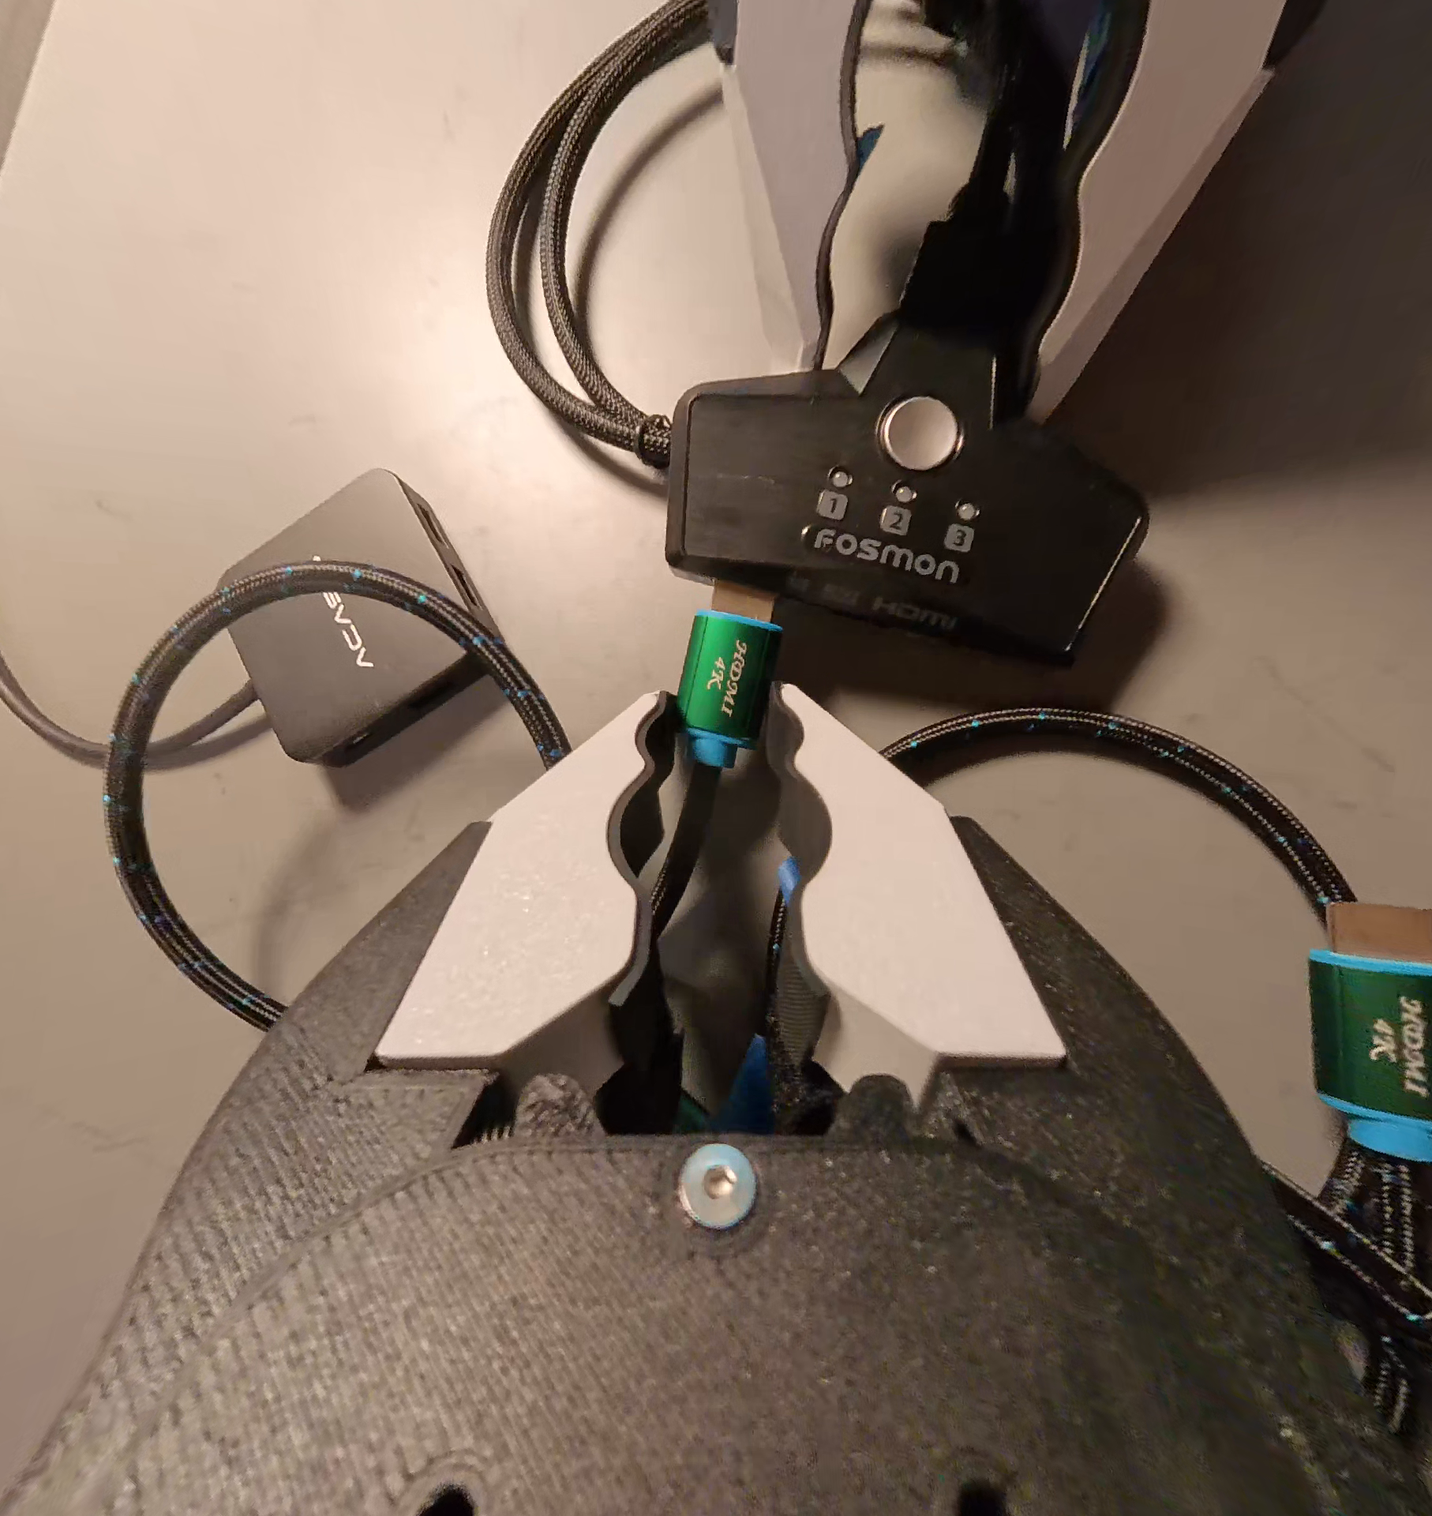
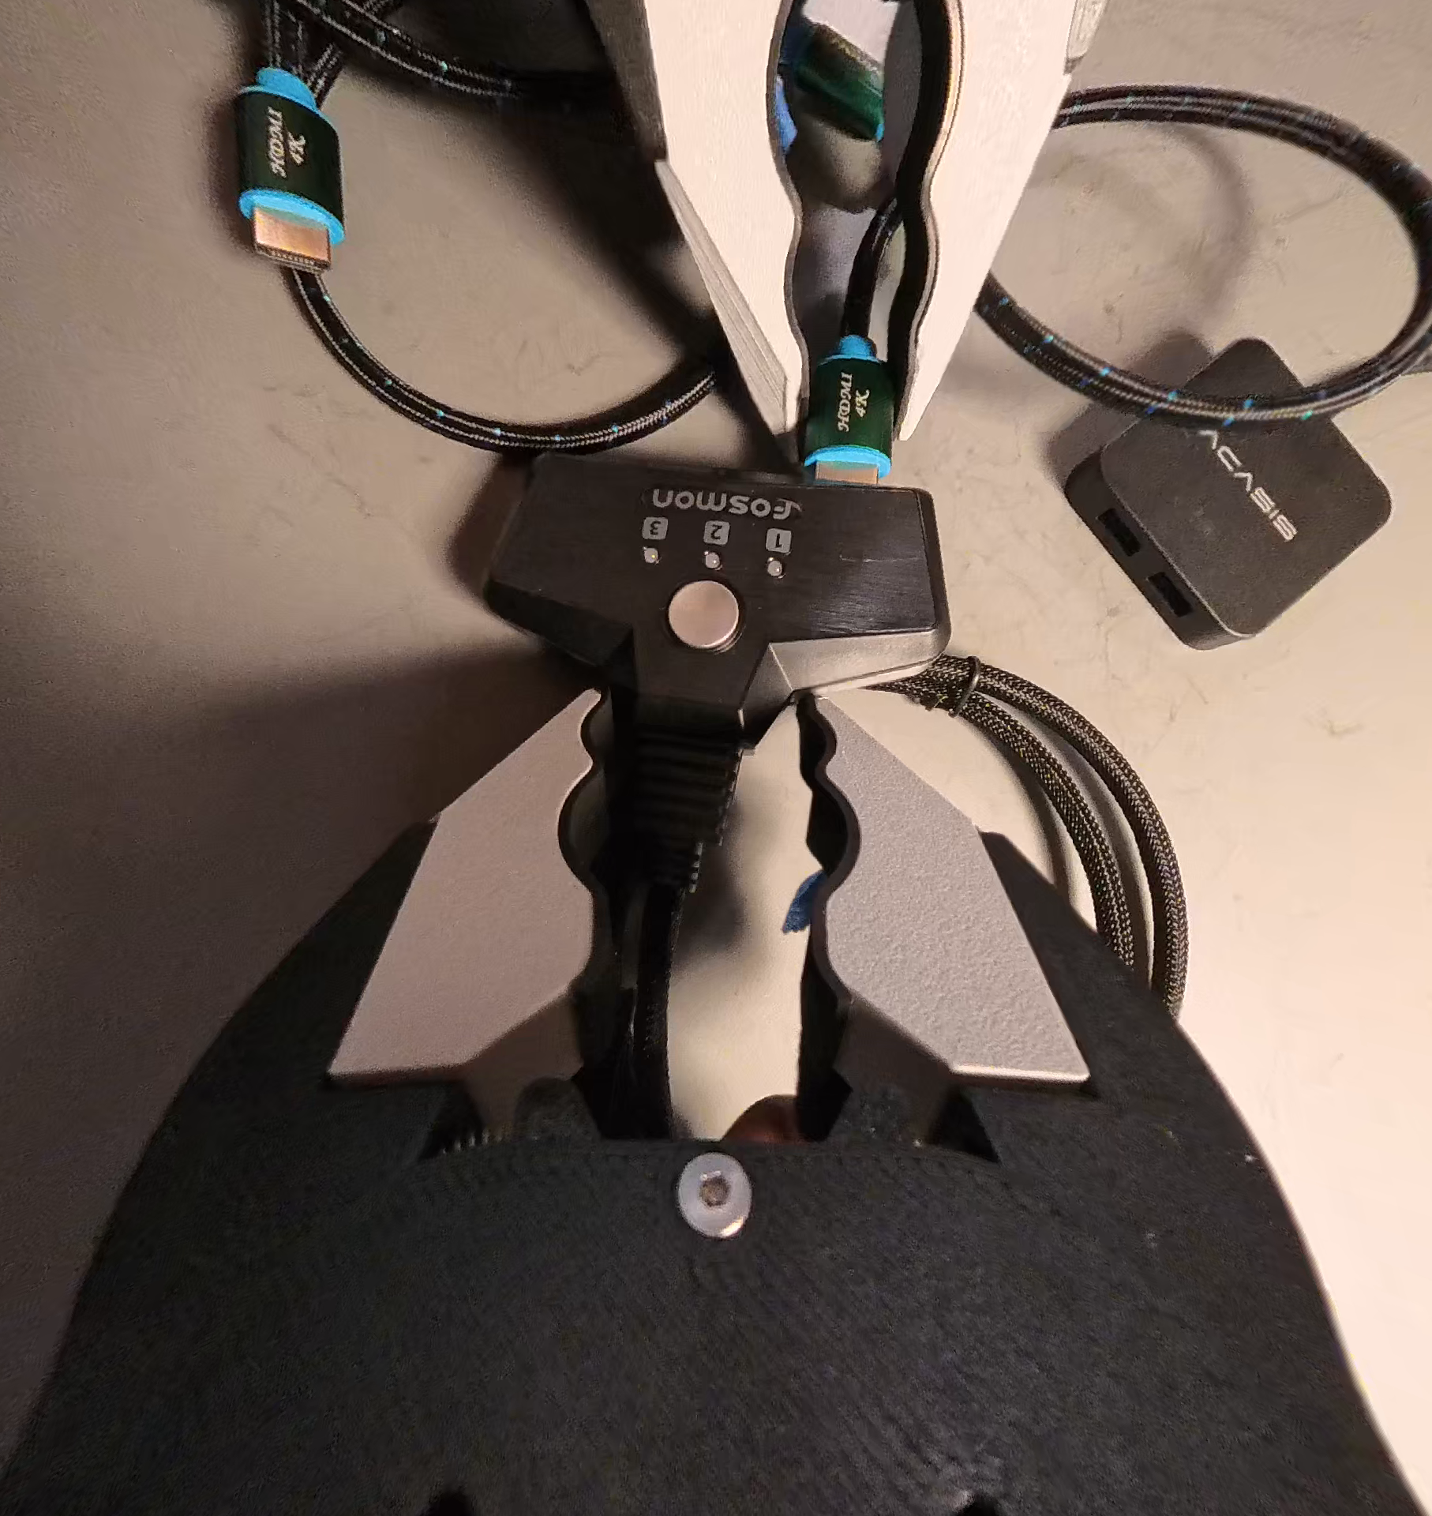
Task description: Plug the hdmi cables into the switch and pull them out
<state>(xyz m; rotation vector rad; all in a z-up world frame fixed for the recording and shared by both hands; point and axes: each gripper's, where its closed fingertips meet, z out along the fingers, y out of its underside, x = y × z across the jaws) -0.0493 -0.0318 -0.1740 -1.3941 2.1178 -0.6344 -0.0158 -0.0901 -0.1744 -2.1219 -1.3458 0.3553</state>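
Spare plug [image 1: 1389, 1038], hub [image 1: 352, 611] flanking switch [image 1: 893, 525]

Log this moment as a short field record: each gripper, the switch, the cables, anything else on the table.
left gripper: shut on green HDMI plug, its metal tip at the switch's end port, part still showing
right gripper: shut on the switch's cable neck
switch: black, round button, three indicator lights
spare HDMI plug: loose on the table, unplugged
grey hub: beside the switch, untouched
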